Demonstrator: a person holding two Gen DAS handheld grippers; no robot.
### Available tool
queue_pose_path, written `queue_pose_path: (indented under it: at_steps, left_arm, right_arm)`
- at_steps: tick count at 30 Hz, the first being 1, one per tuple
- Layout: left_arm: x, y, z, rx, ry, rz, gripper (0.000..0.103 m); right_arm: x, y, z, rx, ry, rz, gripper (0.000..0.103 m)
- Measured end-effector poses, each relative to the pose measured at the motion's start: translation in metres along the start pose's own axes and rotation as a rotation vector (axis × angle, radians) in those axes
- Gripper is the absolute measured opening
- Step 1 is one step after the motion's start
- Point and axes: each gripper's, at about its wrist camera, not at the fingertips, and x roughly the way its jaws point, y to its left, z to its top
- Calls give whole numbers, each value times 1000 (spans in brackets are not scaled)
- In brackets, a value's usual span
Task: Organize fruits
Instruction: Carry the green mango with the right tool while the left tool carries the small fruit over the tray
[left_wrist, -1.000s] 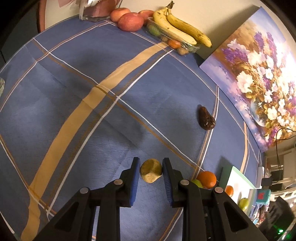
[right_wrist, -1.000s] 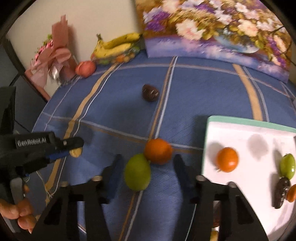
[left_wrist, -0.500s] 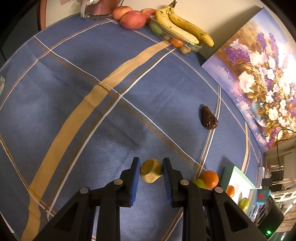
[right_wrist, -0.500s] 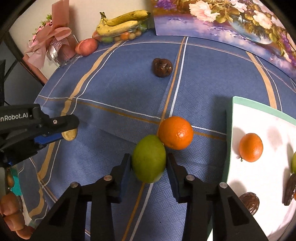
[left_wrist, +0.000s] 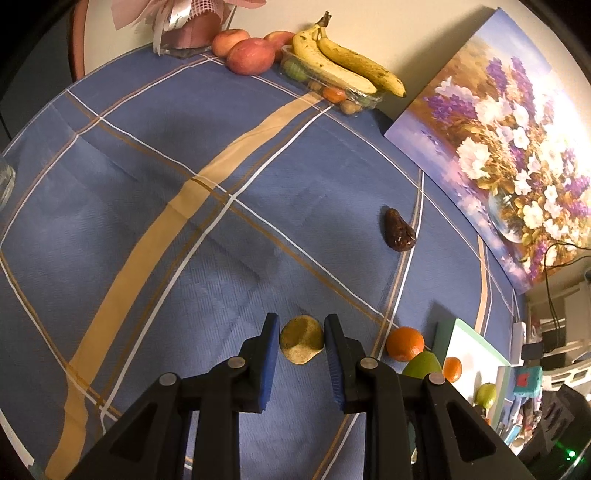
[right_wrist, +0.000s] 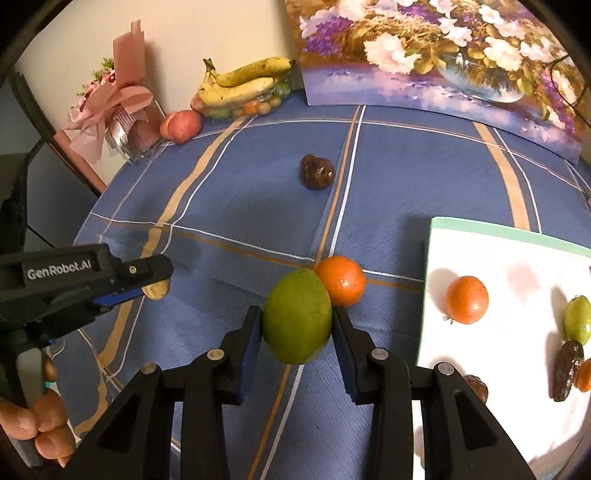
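The green fruit (right_wrist: 297, 321) sits clamped between the right gripper (right_wrist: 297, 332) pads, long axis pointing forward toward the touching orange (right_wrist: 341, 281), the white tray (right_wrist: 517, 251) to its right, while the left gripper (left_wrist: 301, 345) seemingly pinches a small yellowish fruit (left_wrist: 301, 339).

My left wrist view looks forward along the left tongs (left_wrist: 301, 341), low and close over the blue-clothed surface (left_wrist: 147, 206), facing the far wall with the bananas (left_wrist: 343, 66) and flower painting (left_wrist: 509, 155). My right wrist view looks along the right tongs (right_wrist: 297, 325), equally low, facing the same wall. Both share the dark fruit (left_wrist: 398, 230), the orange (left_wrist: 405, 343), the white tray (right_wrist: 517, 266). I see the left tongs at the right view's left edge.
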Motion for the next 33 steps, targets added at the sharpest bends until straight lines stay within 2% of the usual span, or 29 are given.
queue_pose_path:
  at_steps: [11, 16, 22, 25, 33]
  left_arm:
    - [-8, -14, -10, 48, -18, 0, 26]
    - [-9, -26, -16, 81, -16, -15, 26]
    - [-8, -46, -27, 143, -8, -21, 26]
    - [-6, -60, -36, 186, 3, -27, 26]
    - [1, -105, -63, 332, 49, -65, 26]
  right_arm:
    - [-18, -9, 1, 31, -25, 25, 40]
    - [-29, -23, 1, 59, -51, 9, 40]
    - [-42, -48, 2, 107, -71, -73, 40]
    - [-49, -70, -1, 159, -72, -126, 40]
    - [-67, -129, -9, 297, -79, -195, 40]
